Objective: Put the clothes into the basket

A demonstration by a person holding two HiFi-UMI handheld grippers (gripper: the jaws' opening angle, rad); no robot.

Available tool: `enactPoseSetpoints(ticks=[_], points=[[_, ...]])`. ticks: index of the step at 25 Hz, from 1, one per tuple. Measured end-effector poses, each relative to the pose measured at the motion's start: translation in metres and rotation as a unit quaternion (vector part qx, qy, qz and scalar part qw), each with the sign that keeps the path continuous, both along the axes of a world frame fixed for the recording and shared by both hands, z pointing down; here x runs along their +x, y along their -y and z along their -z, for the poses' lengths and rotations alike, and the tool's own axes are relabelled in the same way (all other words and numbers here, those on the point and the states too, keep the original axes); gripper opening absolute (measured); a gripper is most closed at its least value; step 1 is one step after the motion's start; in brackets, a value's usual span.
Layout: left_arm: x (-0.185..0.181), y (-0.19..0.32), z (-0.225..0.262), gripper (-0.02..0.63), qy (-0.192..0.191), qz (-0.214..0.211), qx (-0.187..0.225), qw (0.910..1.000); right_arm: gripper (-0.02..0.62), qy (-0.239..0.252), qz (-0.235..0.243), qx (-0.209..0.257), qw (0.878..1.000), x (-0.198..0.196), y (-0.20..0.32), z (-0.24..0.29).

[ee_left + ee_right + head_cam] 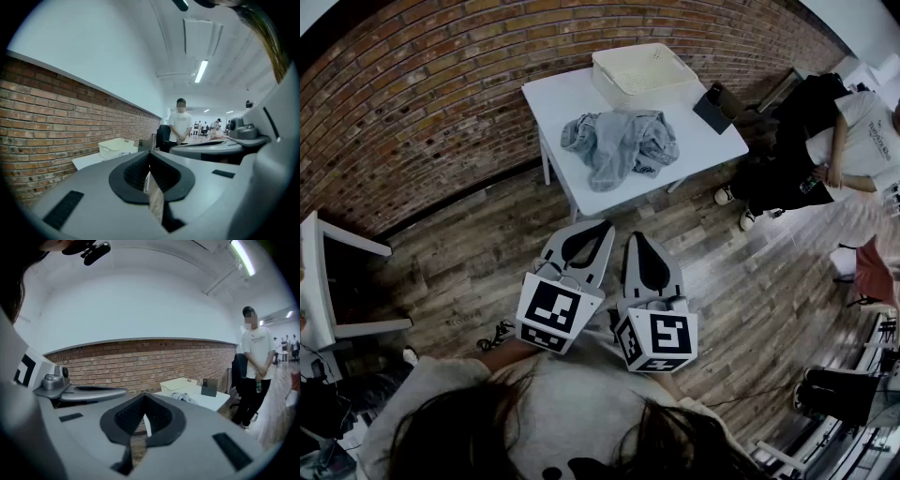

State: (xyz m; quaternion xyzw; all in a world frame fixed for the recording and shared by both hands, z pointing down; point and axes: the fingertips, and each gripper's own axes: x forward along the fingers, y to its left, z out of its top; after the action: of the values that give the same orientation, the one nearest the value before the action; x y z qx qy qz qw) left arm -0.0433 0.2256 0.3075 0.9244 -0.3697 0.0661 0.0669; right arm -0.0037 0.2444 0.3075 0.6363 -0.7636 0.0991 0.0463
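Both tools are hanging side by side over the floor, off the near edge of the table (551, 101). The left tool (600, 226) and right tool (635, 236) are each pinched fully together, gripping nothing. The grey clothes (622, 142) are lying heaped mid-table, straight ahead of both tips, with the long axis running across the table. The basket (609, 90) is sitting at the table's far edge, just beyond the heap. Neither tool is looking clearly nearer.
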Motion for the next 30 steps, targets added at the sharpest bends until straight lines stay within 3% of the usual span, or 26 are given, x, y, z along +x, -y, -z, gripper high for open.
enactPoseSetpoints(ticks=[14,30], points=[[-0.006,0.004,-0.005,0.005,-0.002,-0.002,-0.009,1.0,0.005,0.019,0.006,-0.005,1.0,-0.006,0.004,-0.005],[-0.027,0.028,-0.019,0.005,-0.015,-0.041,-0.024,0.9988,0.006,0.02,-0.033,-0.02,0.999,-0.029,0.021,-0.018]])
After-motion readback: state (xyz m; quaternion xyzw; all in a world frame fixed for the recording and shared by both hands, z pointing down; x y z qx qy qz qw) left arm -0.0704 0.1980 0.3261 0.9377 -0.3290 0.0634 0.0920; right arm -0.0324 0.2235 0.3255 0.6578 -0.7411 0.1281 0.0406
